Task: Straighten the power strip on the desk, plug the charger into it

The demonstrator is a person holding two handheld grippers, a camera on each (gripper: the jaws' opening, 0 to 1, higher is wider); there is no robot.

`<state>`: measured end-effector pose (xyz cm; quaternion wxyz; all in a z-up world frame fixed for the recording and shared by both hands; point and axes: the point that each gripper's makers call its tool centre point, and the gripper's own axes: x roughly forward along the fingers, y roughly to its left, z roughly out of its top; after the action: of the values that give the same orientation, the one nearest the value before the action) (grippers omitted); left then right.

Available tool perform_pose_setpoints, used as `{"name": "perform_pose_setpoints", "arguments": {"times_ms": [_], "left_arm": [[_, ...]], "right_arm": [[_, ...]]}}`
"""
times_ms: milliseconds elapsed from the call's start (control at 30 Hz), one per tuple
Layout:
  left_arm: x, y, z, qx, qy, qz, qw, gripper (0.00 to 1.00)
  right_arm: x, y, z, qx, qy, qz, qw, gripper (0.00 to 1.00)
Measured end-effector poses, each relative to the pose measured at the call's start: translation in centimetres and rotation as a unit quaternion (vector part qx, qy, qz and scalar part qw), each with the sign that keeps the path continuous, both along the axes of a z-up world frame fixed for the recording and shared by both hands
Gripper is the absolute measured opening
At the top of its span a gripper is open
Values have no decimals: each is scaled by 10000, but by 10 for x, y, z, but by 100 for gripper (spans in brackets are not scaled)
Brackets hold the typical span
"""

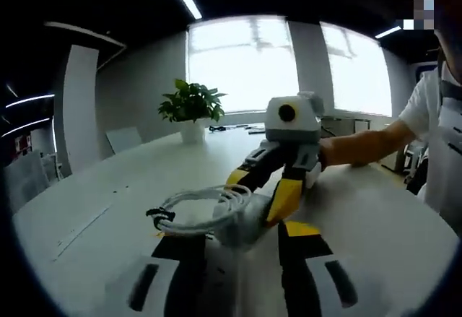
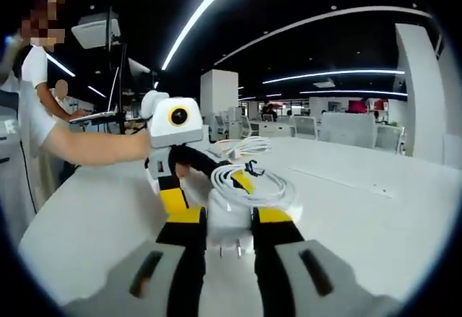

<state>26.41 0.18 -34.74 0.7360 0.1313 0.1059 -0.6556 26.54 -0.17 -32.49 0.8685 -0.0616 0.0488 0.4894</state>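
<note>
My right gripper point(image 2: 229, 223) is clenched on the white charger point(image 2: 229, 219), prongs pointing back toward the camera, coiled cable point(image 2: 249, 183) hanging off the far side. The left gripper point(image 2: 209, 176) reaches in at the cable side; from the left gripper view the charger point(image 1: 242, 223) sits between my fingers, but I can't tell if they grip it. It's all held above the desk point(image 2: 361, 209). Power strip not spotted. Next, as I judge it: keep one firm hold, turn prongs down, locate the strip.
</note>
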Motion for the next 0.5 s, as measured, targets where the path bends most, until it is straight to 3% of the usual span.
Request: {"name": "perform_pose_setpoints", "arguments": {"times_ms": [133,267,333,500], "left_arm": [[-3,3,2,145,56,-138,9998,33],[-4,3,3,353,-92,-161,9992,32],[-5,6,2,531,-353,-203,9978,31],[-5,13,10,666,-499,-212,9963,31]], "right_arm": [[-3,2,-2,-126,-88,125,9998,24],[-3,1,-3,-188,-140,151,9996,24],[-5,2,-5,-314,-252,180,9990,24],[-6,10,1,-342,-408,201,9984,24]]}}
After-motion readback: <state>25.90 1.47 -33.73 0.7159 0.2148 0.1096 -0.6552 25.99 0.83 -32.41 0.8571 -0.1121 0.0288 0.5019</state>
